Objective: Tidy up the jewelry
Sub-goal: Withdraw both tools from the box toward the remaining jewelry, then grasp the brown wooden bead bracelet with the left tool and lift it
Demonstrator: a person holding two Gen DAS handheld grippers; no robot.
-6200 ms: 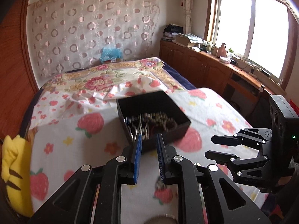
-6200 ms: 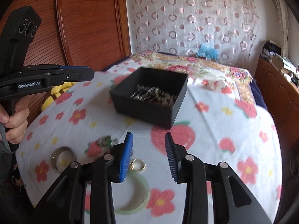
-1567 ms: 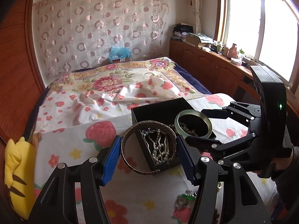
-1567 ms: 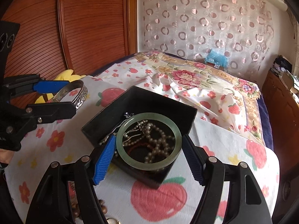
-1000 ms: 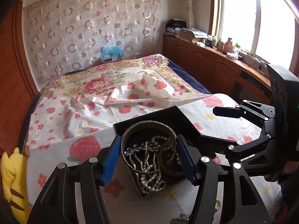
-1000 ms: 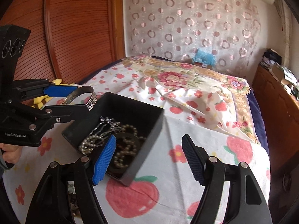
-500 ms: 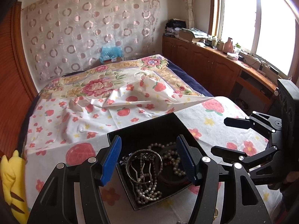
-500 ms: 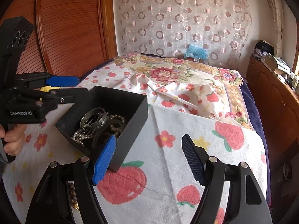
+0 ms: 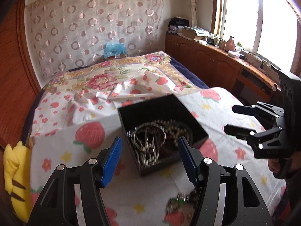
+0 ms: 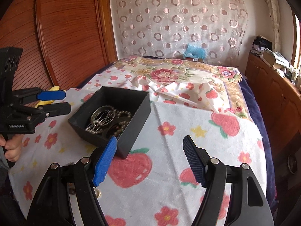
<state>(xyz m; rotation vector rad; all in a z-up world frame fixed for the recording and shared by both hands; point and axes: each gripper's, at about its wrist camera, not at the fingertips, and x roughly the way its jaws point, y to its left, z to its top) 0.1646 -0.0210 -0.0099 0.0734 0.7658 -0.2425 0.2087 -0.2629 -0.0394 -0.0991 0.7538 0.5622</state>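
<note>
Jewelry first: one black box [image 9: 165, 109] sits on the strawberry-print cloth [image 9: 86, 131], and everything else can be placed from it. Inside the box lies one silver bangle [image 9: 149, 134], resting on top of the pile, with pearl strands [image 9: 175, 130] tangled beneath and beside it; how many strands I cannot tell, they run together. From the right wrist view the same bangle [image 10: 103, 115] shows toward the box's [image 10: 131, 101] near-left part, beads [image 10: 120, 126] spilling to its right.

Two grippers, both empty. Left gripper [image 9: 149, 159] hangs just in front of the box, jaws spread wide, blue pads [image 9: 111, 160] flanking the near wall with nothing between them. Right gripper [image 10: 150, 162] is also spread wide and holds nothing, poised over the cloth [image 10: 188, 135] to the right of the box, its left pad near the box's front corner. Each shows in the other's camera: right gripper [image 9: 244, 120] off to the box's right, left gripper [image 10: 52, 101] off to the box's left, a hand [image 10: 11, 146] on its handle.

In front of the box, loose pieces lie on the cloth: a blurred cluster [image 9: 180, 201] in the left view, too smeared to count, and one small gold ring [image 10: 97, 194] by the right gripper's left finger. One yellow plush toy [image 9: 17, 171] sits far left of the box.
</note>
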